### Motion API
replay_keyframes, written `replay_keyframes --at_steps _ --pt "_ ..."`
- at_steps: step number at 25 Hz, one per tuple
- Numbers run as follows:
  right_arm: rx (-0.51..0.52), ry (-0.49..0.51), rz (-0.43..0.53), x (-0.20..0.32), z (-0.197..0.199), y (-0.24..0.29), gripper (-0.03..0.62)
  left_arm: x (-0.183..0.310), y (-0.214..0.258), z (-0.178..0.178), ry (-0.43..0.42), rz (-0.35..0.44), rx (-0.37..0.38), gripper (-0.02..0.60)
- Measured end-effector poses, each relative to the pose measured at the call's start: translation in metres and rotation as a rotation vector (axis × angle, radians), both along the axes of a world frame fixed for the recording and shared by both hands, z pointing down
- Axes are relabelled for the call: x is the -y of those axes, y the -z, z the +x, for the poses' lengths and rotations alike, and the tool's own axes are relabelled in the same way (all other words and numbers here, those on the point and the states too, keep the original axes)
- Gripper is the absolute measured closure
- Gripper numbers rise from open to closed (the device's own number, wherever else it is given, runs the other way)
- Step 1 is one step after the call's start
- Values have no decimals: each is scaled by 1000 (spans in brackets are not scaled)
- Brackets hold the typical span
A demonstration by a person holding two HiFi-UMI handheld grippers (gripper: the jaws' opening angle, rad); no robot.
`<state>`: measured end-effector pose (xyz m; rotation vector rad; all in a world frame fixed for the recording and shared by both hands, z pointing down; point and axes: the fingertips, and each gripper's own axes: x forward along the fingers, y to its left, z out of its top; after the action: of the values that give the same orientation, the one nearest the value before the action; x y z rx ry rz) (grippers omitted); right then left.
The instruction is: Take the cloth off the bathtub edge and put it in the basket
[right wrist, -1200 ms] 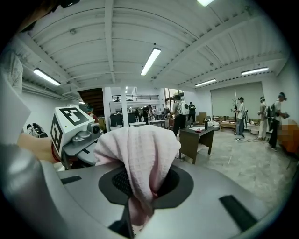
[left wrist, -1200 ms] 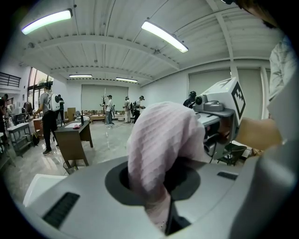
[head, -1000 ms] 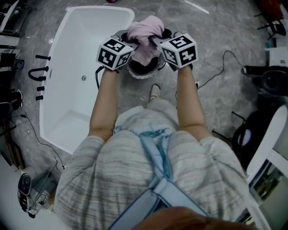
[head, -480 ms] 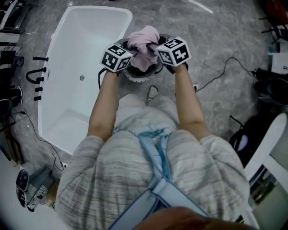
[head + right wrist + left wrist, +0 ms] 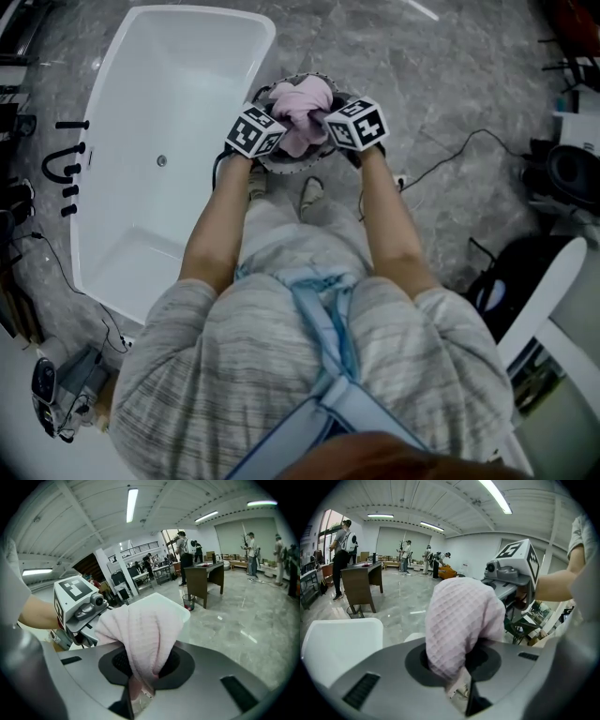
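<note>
Only the head view shows the basket [image 5: 280, 168] beneath the cloth [image 5: 302, 103], which left claw [image 5: 461, 693] and right claw [image 5: 136, 693] each pinch.

Grey striped short-sleeved top [image 5: 234, 366], pale blue strap [image 5: 323, 323], grey-bodied left claw [image 5: 465, 696] and right claw [image 5: 134, 696], black-and-white marker cubes [image 5: 255, 132].

Forearms [image 5: 217, 220] stretched forward, parallel; left gripper [image 5: 265, 138] and right gripper [image 5: 342, 131] angled down, jaws each pinching the cloth [image 5: 302, 105].

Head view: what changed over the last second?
Both the left gripper and right gripper lowered the pink cloth toward the basket; it now sits over the basket's mouth. Unchanged: both grippers stay shut on the cloth; basket and bathtub have not moved.
</note>
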<state>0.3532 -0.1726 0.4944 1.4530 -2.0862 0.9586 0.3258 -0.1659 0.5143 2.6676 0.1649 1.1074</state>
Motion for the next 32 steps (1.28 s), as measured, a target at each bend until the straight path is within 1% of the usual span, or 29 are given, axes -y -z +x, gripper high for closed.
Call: replay_keyframes --at_steps 7,11,14,20,25,32 --pt "13 -28 -62 14 -9 -39 517 15 -37 -11 -48 -44 55 505" --pt "19 -34 -89 13 -9 -54 517 14 -51 -12 -79 -56 86 505" --pt "3 -28 -113 11 -11 -66 517 13 -62 -16 -105 -65 110 505" --pt "-63 -17 -150 12 -9 -85 517 15 -82 -16 -144 -51 165 505" --pt "-126 31 -199 6 -8 -105 517 14 -92 -19 -177 -38 222 505" --pt "-151 33 -226 3 -2 -111 516 13 -102 -16 -206 -6 272 503"
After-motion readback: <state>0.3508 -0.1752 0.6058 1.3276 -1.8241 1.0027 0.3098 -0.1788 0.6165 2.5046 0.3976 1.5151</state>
